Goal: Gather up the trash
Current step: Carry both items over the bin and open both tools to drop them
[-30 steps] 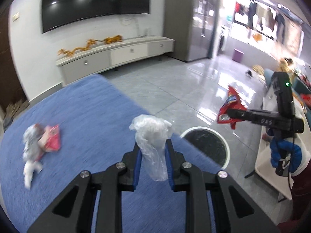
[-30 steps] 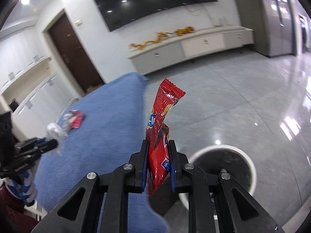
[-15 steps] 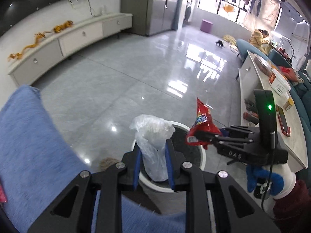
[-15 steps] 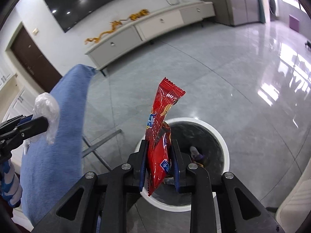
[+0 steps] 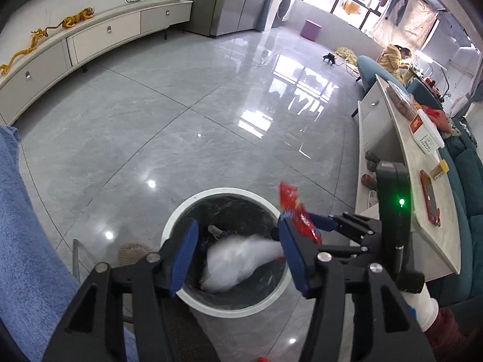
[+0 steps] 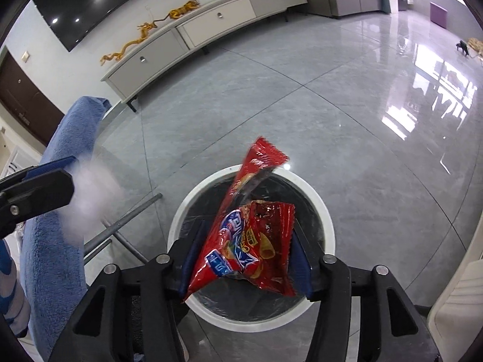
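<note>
Both grippers hang over a round white-rimmed trash bin with a black liner. My left gripper is opening, and a crumpled clear plastic bag drops, blurred, from between its blue pads into the bin. My right gripper is opening too. A red snack wrapper lies loose and unfolding between its pads, above the bin. In the left wrist view the right gripper and wrapper sit at the bin's right rim. The right wrist view shows the left gripper and the blurred bag at left.
A blue cloth-covered table borders the bin, with a metal leg beside it. A white counter with boxes stands at right, by a teal sofa. A long TV cabinet lines the far wall. Glossy grey floor lies around.
Both grippers swung from the blue table to above the bin and tipped downward. Both sets of jaws opened: the plastic bag is falling out of the left, and the wrapper has come loose in the right.
</note>
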### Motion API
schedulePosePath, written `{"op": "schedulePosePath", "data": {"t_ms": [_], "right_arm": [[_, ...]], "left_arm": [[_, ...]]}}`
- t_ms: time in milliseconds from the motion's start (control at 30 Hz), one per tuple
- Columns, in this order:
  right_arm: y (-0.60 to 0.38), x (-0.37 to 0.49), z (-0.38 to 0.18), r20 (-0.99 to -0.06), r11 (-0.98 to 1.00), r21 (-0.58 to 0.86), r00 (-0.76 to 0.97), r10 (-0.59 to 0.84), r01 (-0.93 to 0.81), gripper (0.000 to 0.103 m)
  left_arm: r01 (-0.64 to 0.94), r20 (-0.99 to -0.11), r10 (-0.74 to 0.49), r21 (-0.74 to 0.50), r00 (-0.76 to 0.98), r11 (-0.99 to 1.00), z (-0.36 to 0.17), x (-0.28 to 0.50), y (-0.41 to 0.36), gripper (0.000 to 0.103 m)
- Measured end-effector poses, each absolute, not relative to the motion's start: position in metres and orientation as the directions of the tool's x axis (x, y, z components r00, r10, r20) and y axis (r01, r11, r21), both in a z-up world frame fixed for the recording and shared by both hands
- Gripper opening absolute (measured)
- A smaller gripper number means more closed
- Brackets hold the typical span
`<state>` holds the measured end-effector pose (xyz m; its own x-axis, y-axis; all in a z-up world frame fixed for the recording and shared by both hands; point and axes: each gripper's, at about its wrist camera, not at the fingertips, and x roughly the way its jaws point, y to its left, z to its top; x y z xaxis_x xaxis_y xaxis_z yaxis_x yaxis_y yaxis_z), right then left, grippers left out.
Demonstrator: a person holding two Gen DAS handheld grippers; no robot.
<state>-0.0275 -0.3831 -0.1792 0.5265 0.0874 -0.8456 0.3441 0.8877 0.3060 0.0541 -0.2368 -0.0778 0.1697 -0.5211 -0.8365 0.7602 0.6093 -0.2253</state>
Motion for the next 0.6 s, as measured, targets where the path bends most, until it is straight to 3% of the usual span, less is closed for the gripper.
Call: {"op": "schedulePosePath", "data": {"t_ms": [600], "right_arm": [[-0.379,-0.043,-0.152,-0.824,0.888,0.301,0.563,0.059,0.349,0.055]], "left_arm": [[0.721,-0.808,-0.510,-0.163,0.294,0.673,-0.052,0.039,-0.203,0.055]]}}
